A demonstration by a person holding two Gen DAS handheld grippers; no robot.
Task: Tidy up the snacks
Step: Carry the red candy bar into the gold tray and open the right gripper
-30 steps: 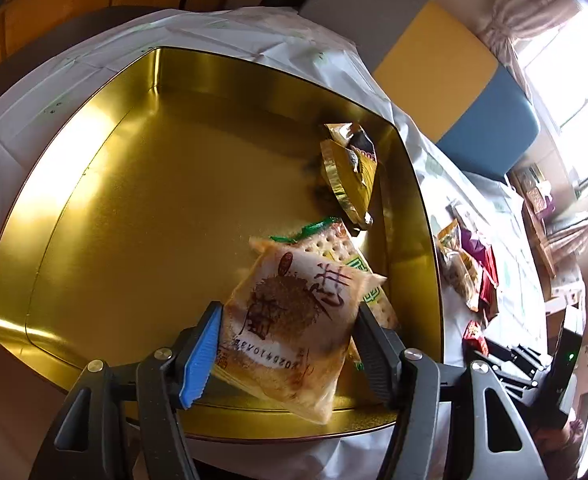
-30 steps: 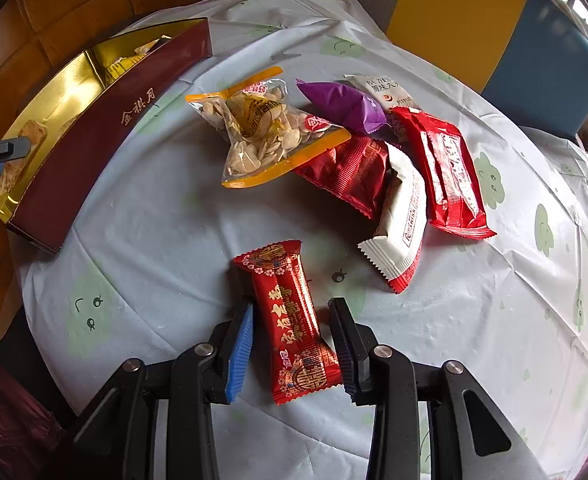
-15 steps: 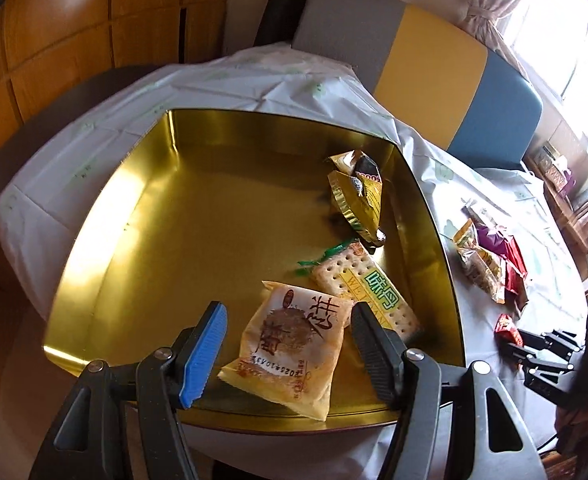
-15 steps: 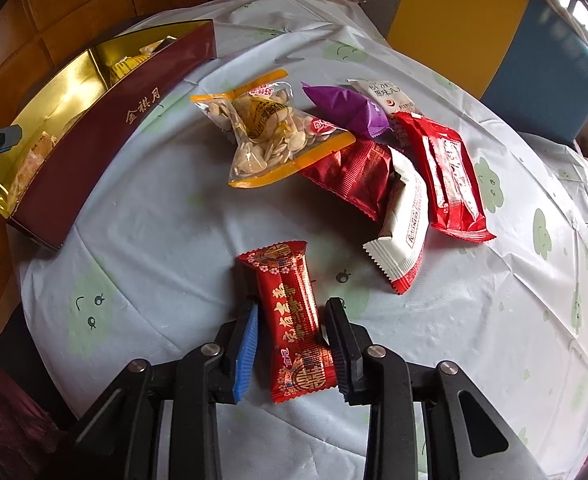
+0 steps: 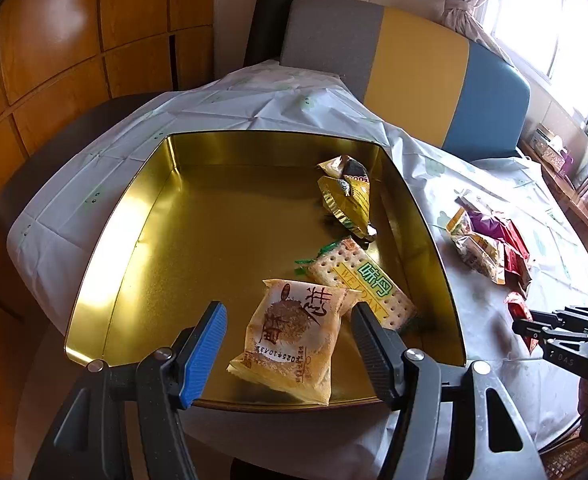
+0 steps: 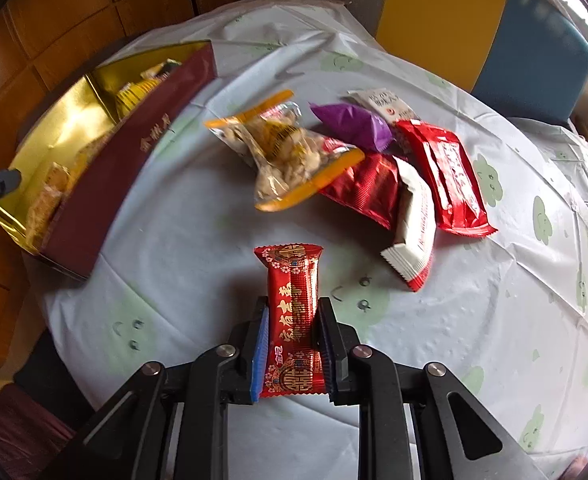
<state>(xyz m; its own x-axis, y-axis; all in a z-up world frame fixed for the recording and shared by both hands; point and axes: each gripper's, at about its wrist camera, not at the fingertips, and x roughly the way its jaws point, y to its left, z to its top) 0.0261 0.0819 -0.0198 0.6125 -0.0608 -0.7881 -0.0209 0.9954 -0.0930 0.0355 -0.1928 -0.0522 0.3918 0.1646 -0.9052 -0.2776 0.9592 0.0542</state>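
A gold tin box (image 5: 197, 216) with a dark red outer wall (image 6: 133, 160) stands on the table. In it lie a pale yellow cake packet (image 5: 294, 332), a cracker packet (image 5: 362, 280) and a gold snack packet (image 5: 348, 196). My left gripper (image 5: 289, 348) is open above the box's near edge, the cake packet lying loose between its fingers. My right gripper (image 6: 291, 344) is shut on a red candy packet (image 6: 294, 312) and holds it just above the tablecloth.
A pile of snacks lies mid-table: a clear bag of nuts (image 6: 285, 152), a purple packet (image 6: 354, 126), red packets (image 6: 446, 176) and a white packet (image 6: 414, 224). A grey, yellow and blue chair back (image 5: 414, 68) stands behind the table. Wooden wall panels are at left.
My left gripper opened, let the cake packet drop into the box and pulled back. My right gripper closed on the red candy packet and lifted it slightly.
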